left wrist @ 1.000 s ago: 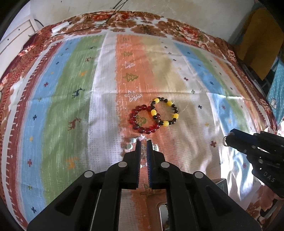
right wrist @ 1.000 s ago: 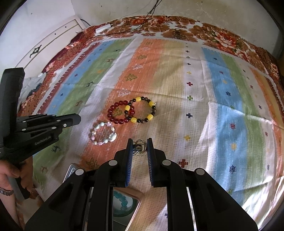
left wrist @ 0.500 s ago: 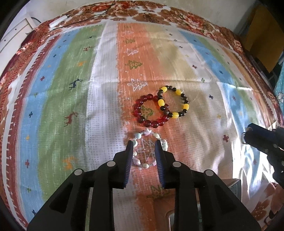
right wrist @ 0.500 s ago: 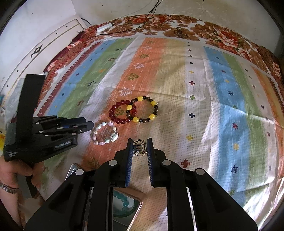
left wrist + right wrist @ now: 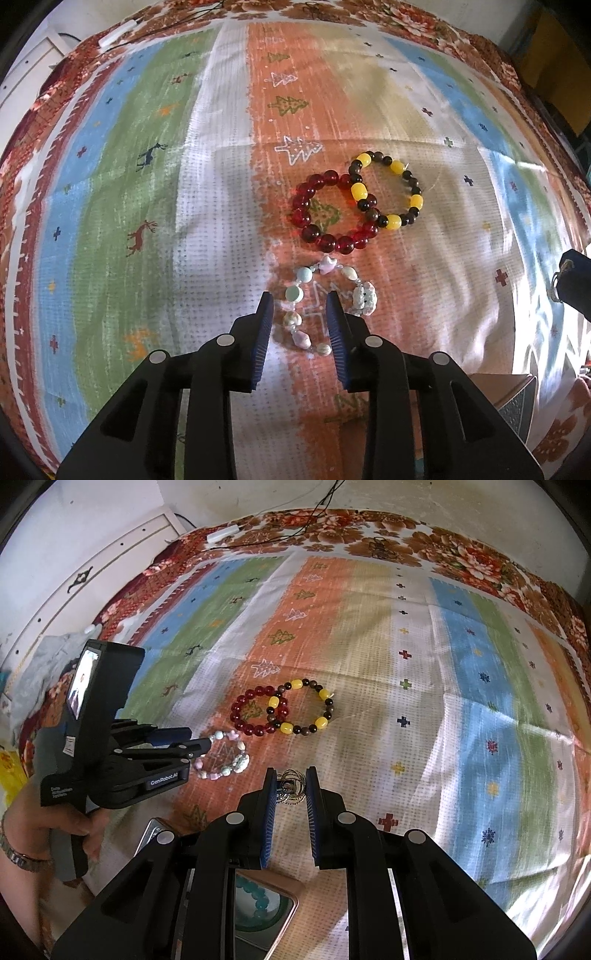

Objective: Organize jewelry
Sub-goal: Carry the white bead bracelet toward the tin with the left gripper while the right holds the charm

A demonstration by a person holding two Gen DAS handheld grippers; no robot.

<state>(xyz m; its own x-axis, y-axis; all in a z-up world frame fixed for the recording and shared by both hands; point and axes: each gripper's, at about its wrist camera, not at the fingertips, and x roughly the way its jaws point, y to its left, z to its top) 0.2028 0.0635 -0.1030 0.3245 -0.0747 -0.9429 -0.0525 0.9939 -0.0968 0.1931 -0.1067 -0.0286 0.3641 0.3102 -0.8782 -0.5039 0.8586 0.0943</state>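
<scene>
- Your left gripper (image 5: 300, 308) points steeply down over the pastel charm bracelet (image 5: 327, 306), and its jaws have just been opening. They stand partly apart now, with the near-left arc of the bracelet showing in the gap; the pads do not press on it.
- That pastel bracelet lies flat on the striped cloth (image 5: 207, 229), just on the near side of the red bead bracelet (image 5: 334, 214).
- The red bead bracelet is your landmark, sitting on the orange stripe. Overlapping its right edge is the yellow-and-dark bead bracelet (image 5: 388, 192), both of them lying loose on the cloth.
- From the right wrist view, your left gripper (image 5: 205, 744) comes in from the left of the red bead bracelet (image 5: 258, 716), its tips at the edge of the pastel charm bracelet (image 5: 223, 757).
- Your right gripper (image 5: 290, 786) stands nearly closed, jaws narrowly apart, with a small cluster of thin metal rings (image 5: 291, 786) between the tips, nearer to you than the red bracelet. Whether the pads really pinch the rings, you cannot tell from here.
- Under that gripper, a rose-gold framed box (image 5: 284, 901) with teal beads (image 5: 258, 893) inside sits at the cloth's near edge.
- Your left hand (image 5: 48, 823) grips the handle, a watch (image 5: 18, 856) at the wrist.
</scene>
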